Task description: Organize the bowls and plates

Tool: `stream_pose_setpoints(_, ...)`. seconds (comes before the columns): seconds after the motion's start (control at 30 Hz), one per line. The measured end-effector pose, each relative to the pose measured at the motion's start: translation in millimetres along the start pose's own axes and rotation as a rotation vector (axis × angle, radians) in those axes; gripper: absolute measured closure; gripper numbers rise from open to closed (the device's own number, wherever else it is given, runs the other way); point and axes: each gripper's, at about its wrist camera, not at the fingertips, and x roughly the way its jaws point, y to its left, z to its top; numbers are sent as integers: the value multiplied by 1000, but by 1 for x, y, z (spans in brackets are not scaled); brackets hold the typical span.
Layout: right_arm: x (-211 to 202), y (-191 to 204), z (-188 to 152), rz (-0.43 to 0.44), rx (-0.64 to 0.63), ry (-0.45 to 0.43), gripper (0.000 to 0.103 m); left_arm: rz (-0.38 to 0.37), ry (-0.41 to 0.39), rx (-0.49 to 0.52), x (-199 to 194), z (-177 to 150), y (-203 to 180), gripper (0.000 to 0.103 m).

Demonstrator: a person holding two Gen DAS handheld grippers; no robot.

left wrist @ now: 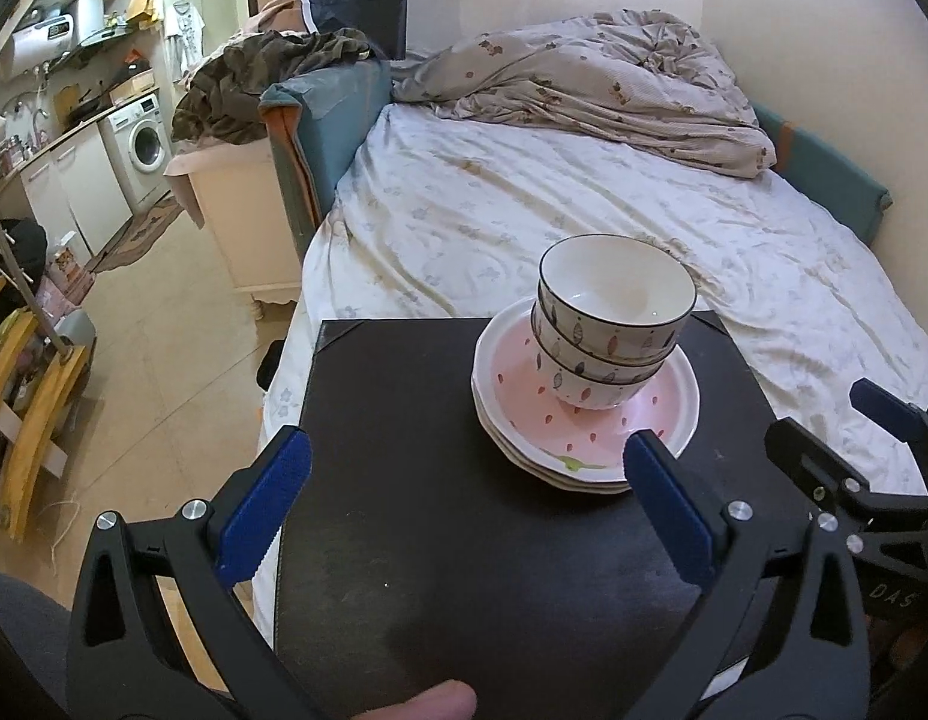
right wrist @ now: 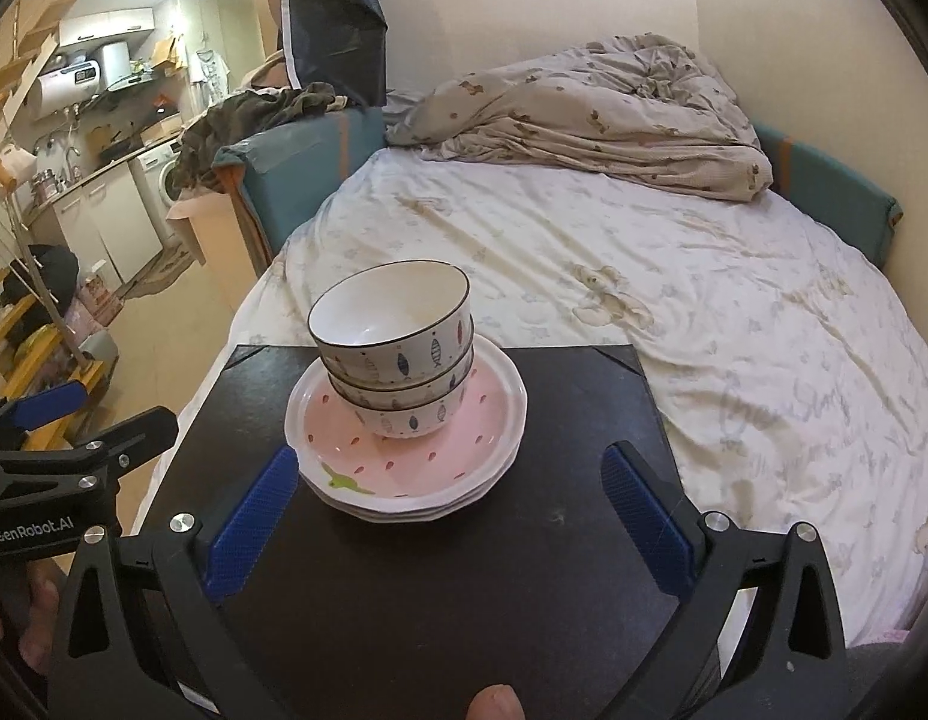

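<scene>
Three white bowls (left wrist: 613, 324) (right wrist: 398, 348) with fish patterns sit nested on a stack of pink strawberry-print plates (left wrist: 589, 432) (right wrist: 416, 456). The stack rests on a black board (left wrist: 464, 540) (right wrist: 464, 570) lying on the bed. My left gripper (left wrist: 466, 504) is open with nothing between its blue pads, just in front and left of the plates. My right gripper (right wrist: 449, 516) is open too, its pads either side of the plates' near rim without touching. Each gripper shows at the edge of the other's view: the right gripper (left wrist: 871, 420) and the left gripper (right wrist: 62, 414).
The bed (left wrist: 583, 210) (right wrist: 643, 276) with a rumpled duvet (left wrist: 583, 78) stretches behind the board. At left the floor drops away toward a kitchen with a washing machine (left wrist: 143, 141). A wooden rack (left wrist: 26, 372) stands at far left.
</scene>
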Motion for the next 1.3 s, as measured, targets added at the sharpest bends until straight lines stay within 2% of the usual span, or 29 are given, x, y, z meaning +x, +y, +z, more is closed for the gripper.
stream_pose_setpoints(1.3, -3, -3, 2, -19, 11, -8, 0, -7, 5, -10, 1, 0, 0, 0)
